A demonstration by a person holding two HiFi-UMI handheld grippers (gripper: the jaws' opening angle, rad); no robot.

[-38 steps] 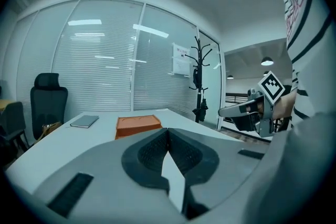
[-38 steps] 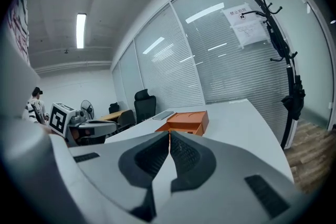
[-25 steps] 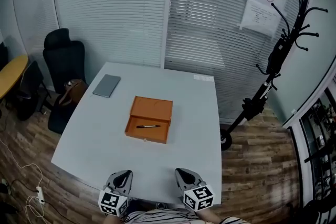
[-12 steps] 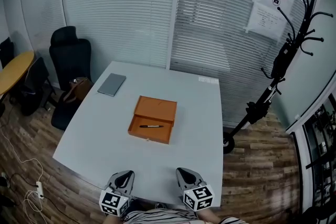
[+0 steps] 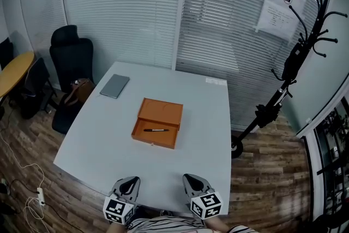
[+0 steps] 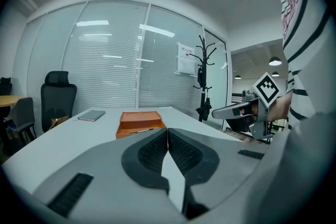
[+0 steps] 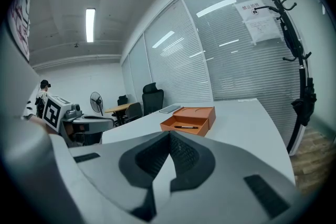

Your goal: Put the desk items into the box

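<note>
An open orange box (image 5: 163,111) sits mid-desk (image 5: 103,142). A black pen (image 5: 155,130) lies inside its near half, long axis left-right along the front wall. Left claw (image 6: 167,131) and right claw (image 7: 169,136) are both closed and empty, at the desk's near edge.

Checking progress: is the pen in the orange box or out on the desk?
In: the pen lies flat inside the open orange box, within its walls.

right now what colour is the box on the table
The box is orange, clearest in the head view.
</note>
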